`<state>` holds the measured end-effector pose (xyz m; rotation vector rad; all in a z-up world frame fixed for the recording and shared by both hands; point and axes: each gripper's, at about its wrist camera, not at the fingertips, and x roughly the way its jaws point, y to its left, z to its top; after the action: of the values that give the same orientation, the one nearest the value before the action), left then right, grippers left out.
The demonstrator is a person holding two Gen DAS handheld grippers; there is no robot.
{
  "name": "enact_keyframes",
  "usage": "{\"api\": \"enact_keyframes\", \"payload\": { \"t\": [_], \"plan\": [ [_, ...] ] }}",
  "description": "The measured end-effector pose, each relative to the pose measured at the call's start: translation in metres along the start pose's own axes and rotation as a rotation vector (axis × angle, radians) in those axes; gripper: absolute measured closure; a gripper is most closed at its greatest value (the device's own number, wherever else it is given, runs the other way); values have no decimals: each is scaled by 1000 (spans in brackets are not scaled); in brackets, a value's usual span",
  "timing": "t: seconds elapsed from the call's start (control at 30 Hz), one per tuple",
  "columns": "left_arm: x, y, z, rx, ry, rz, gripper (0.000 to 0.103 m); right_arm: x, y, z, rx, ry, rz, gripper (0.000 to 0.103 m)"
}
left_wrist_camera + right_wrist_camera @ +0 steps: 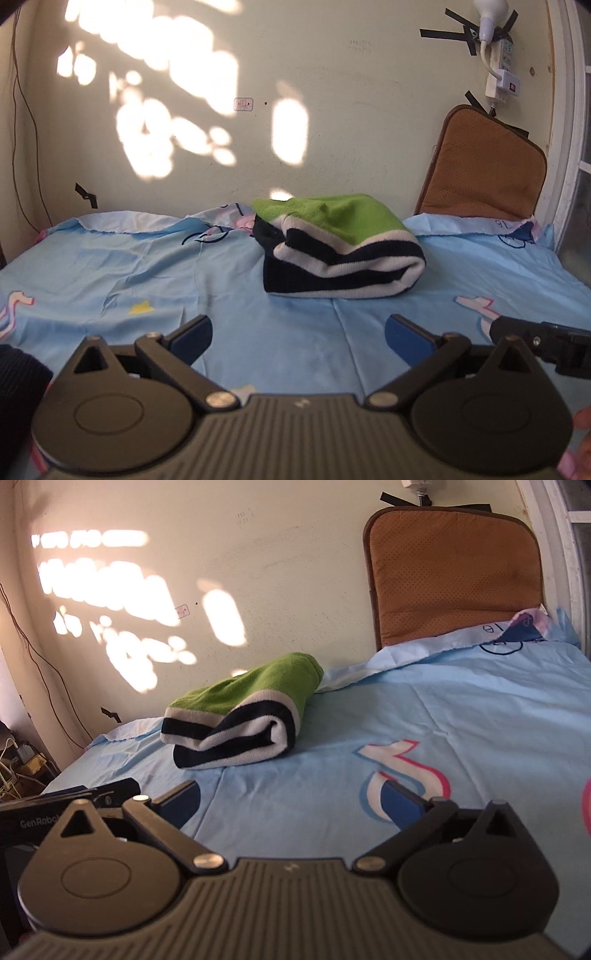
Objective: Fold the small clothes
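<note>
Two handheld grippers hover low over a bed covered with a light blue sheet [147, 266]. The left gripper [298, 334] has its blue-padded fingers [192, 334] spread wide apart and holds nothing. The right gripper [299, 805] is likewise spread wide and empty.

Ahead of both pairs of fingers, well apart from them, lies a small garment [332, 247], touching neither gripper. From the left gripper it sits straight ahead and slightly right of the gap between the fingers; from the right gripper [543, 343] it lies ahead and to the left.

The garment is soft fleece: bright green on top, with dark navy and white stripes along the front. It appears already folded into a thick, loose bundle with a rounded fold at its right end, and the top layer sags unevenly.

Likely risks, judged from this: the plump layers could spring open or slide if one finger nudges the bundle. A pinch taken too low could catch the thin sheet as well and drag it into wrinkles. A grasp on only the top green layer would probably peel the fold apart.

A brown cushion [454, 576] leans against the wall beyond the fingers, to the right.
</note>
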<state>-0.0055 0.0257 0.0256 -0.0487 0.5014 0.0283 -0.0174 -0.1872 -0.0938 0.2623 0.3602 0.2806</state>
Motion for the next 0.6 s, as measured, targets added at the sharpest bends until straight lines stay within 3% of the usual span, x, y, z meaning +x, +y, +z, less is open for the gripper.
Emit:
{"api": "enact_keyframes", "payload": {
  "t": [0.1, 0.2, 0.37, 0.6],
  "plan": [
    [-17, -9, -10, 37, -31, 39, 0, -9, 3, -10, 4, -5, -33, 0],
    [-31, -15, -16, 48, -59, 58, 0, -18, 8, -19, 4, 8, -12, 0],
    [-42, -14, -23, 9, -33, 46, 0, -33, 20, -33, -31, 3, -6, 0],
    [-52, -10, -37, -27, -18, 85, 0, -46, 23, -48, -27, 14, -18, 0]
  ]
}}
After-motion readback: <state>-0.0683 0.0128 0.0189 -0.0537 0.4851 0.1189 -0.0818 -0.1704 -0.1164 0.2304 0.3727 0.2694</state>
